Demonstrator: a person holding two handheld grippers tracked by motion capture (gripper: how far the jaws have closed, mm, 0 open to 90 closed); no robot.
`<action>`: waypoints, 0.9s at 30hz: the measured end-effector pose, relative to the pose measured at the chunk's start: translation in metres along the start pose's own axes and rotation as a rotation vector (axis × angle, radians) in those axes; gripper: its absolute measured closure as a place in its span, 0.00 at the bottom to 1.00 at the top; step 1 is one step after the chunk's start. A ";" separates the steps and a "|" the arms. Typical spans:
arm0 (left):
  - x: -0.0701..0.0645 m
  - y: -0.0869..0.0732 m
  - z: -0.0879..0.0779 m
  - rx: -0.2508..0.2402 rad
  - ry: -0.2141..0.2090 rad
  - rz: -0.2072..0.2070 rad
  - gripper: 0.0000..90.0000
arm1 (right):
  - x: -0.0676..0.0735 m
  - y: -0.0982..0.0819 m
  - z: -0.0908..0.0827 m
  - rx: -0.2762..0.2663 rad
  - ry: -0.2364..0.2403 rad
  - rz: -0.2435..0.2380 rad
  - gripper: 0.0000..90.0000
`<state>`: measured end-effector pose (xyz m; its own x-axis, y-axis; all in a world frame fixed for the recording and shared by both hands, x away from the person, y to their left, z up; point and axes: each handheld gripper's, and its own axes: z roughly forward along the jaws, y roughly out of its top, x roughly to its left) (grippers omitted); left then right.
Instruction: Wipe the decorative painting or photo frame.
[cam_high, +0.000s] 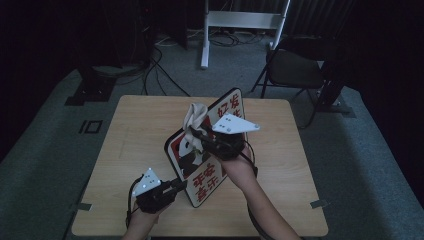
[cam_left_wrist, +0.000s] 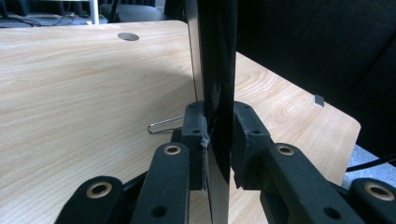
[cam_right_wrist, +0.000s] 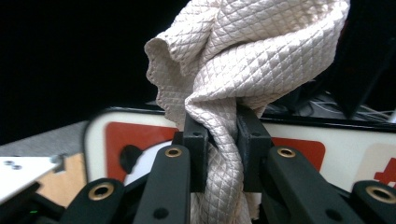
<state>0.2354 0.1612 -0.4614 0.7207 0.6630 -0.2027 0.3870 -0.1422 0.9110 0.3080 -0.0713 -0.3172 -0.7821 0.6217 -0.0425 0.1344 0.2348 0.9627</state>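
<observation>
1. Left gripper (cam_high: 172, 187) was clamped on the bottom edge of the red-and-white printed sign board (cam_high: 200, 187), propping it tilted above the wooden table (cam_high: 130, 140), probably to steady it.
2. Right gripper (cam_high: 197, 134) pinched a bunched cream quilted cloth (cam_high: 196, 116) against the board's face, looked like wiping.

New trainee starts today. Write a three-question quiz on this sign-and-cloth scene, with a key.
1. True or false: the left claw is shut on the sign at its edge.
2. What does the right claw hold? A) a sponge B) a cream quilted cloth C) a cable
3. How does the sign stand on the wooden table: flat or tilted up on edge?

Key:
1. True; in the left gripper view both pads press the dark panel.
2. B; the cloth is bunched between the pads.
3. Tilted up on edge, with the cloth at its upper part.
</observation>
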 end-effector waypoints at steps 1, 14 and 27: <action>0.000 0.000 0.000 0.002 0.004 0.002 0.87 | -0.001 -0.002 0.002 0.005 0.004 0.007 0.86; 0.000 0.000 0.000 0.002 0.006 0.001 0.87 | -0.004 -0.034 0.005 0.048 0.010 0.041 0.85; -0.001 0.000 0.001 0.004 0.007 0.008 0.87 | -0.007 -0.085 0.002 0.138 0.003 0.083 0.85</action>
<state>0.2352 0.1604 -0.4614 0.7196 0.6670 -0.1932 0.3836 -0.1499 0.9113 0.3032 -0.0940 -0.3997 -0.7667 0.6410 0.0364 0.2805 0.2835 0.9170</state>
